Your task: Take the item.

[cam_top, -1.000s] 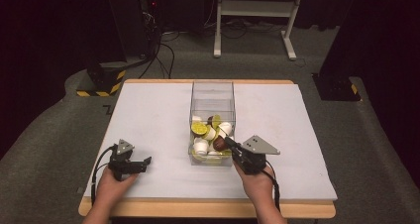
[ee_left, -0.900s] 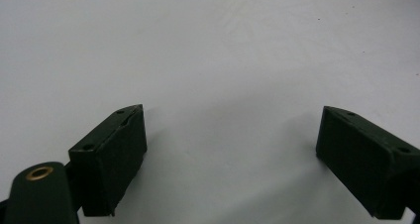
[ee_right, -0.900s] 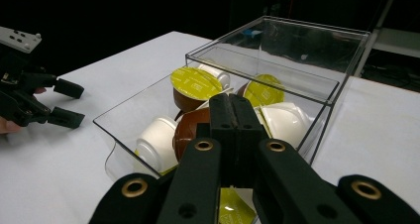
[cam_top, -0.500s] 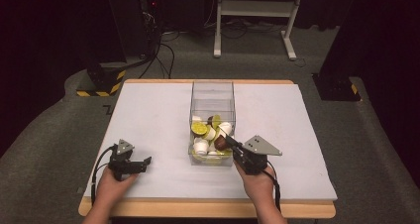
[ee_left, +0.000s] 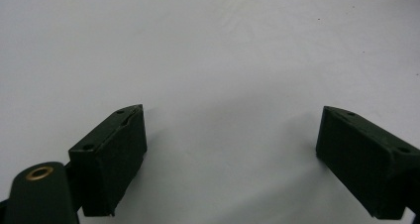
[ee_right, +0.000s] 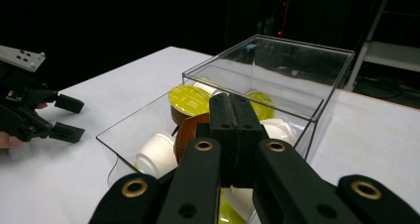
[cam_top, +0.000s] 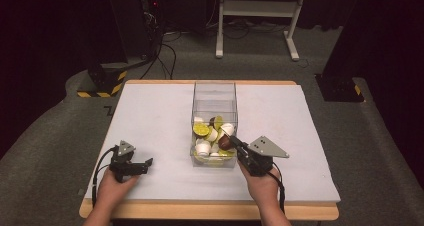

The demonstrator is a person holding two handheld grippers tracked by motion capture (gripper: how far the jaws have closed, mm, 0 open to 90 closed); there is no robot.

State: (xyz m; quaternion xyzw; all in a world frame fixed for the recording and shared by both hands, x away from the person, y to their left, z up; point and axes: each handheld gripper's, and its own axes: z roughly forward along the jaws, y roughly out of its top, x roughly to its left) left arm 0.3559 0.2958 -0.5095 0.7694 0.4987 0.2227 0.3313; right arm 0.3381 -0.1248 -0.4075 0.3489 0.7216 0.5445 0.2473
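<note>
A clear plastic box (cam_top: 215,84) stands mid-table and holds several coffee capsules: white ones (cam_top: 203,147), yellow-lidded ones (cam_top: 201,129) and brown ones. My right gripper (cam_top: 229,139) reaches over the box's near right corner. Its jaws are pressed together at the rim of a brown capsule (ee_right: 189,133), which hangs just left of them above the white capsules (ee_right: 156,154). The yellow lid (ee_right: 188,100) lies behind it. My left gripper (cam_top: 147,164) rests low over the white tabletop at the front left, open and holding nothing (ee_left: 230,149). The same gripper is visible far left (ee_right: 67,117).
The white table cover (cam_top: 280,116) stretches wide on both sides of the box (ee_right: 297,45). The wooden front edge (cam_top: 200,210) runs just behind my hands. Beyond the table are a dark floor, cables and a white stand (cam_top: 255,8).
The right gripper and the brown capsule have shifted slightly at the box's near corner. The left gripper has stayed put.
</note>
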